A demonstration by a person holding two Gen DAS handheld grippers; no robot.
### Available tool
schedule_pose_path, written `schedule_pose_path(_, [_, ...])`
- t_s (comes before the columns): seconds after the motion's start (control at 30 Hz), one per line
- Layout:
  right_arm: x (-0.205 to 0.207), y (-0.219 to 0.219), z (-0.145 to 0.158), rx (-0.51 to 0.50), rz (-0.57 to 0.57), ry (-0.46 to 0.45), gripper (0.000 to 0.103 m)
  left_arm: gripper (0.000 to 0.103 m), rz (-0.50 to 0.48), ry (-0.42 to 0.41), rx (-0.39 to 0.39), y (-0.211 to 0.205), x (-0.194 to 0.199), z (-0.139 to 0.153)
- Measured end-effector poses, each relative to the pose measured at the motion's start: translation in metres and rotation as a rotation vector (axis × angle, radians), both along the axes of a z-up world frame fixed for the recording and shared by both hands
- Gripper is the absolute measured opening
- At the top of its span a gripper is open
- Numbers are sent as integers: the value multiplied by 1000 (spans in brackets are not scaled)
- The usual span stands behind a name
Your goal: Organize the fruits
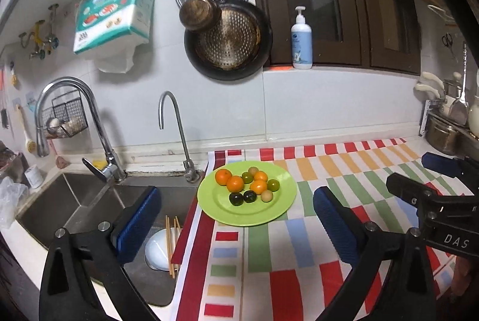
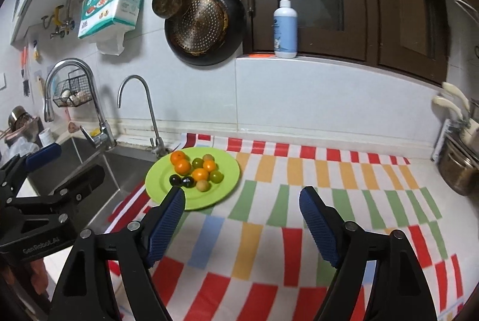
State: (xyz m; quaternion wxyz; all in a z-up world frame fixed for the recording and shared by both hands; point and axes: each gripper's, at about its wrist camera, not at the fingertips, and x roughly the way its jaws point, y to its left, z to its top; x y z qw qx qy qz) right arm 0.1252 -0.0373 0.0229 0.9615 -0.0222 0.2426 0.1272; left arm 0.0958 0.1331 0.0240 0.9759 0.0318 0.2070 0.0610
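Note:
A lime green plate (image 1: 281, 201) (image 2: 227, 171) sits on the striped cloth beside the sink. It holds several small fruits: orange ones (image 1: 235, 183) (image 2: 182, 166), green ones (image 1: 273, 185) (image 2: 216, 176), dark ones (image 1: 235, 199) (image 2: 174, 179) and pale yellow ones (image 1: 266, 196) (image 2: 203, 185). My left gripper (image 1: 236, 226) is open and empty, in front of the plate. My right gripper (image 2: 242, 226) is open and empty, to the right of and in front of the plate. Each gripper shows at the edge of the other's view, the right one (image 1: 431, 180) and the left one (image 2: 60, 168).
A steel sink (image 1: 89, 201) with two faucets (image 1: 179, 135) lies left of the plate, holding a white bowl (image 1: 158, 250) and chopsticks. Pans (image 1: 227, 42) hang on the wall. A pump bottle (image 1: 301, 39) stands on the sill. Pots (image 2: 458, 168) sit at the right.

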Motion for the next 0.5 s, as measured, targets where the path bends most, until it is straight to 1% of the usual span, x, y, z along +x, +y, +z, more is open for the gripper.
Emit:
schedule_pose_path(0.23, [-47, -15, 3, -21, -33, -26, 80, 103, 8, -13, 15, -10, -38, 7])
schedule_pose_path(0.5, [-82, -24, 6, -1, -45, -37, 80, 103, -23, -2, 10, -17, -65, 9])
